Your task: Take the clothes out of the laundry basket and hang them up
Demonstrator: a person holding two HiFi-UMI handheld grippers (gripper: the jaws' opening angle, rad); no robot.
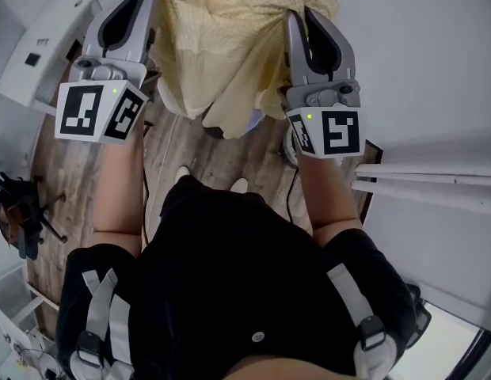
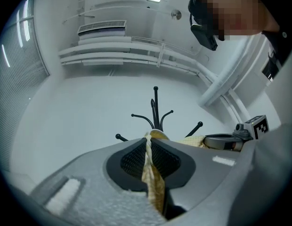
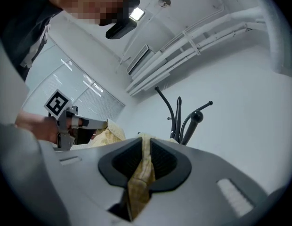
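Left gripper view: your left gripper [image 2: 148, 140] has its jaws closed on a fold of the pale yellow checked garment [image 2: 154, 182]. The cloth runs as a thin strip between the ribbed black pads and bunches out past their tips.
Right gripper view: your right gripper [image 3: 146, 140] has its jaws clamped on another fold of the same garment. The fold is pinched between the pads and trails out behind them.
Head view: you hold both grippers raised in front of you, side by side and apart. The garment spans the gap between them, above the wooden floor [image 1: 170, 153].
Garment: it is in the air, gripped at two places, one by each pair of jaws, and its middle sags between them.
Coat stand: the black coat stand [image 2: 156, 105] with curved hooks rises just beyond the tips of the jaws in both gripper views. You cannot tell whether the cloth touches it.
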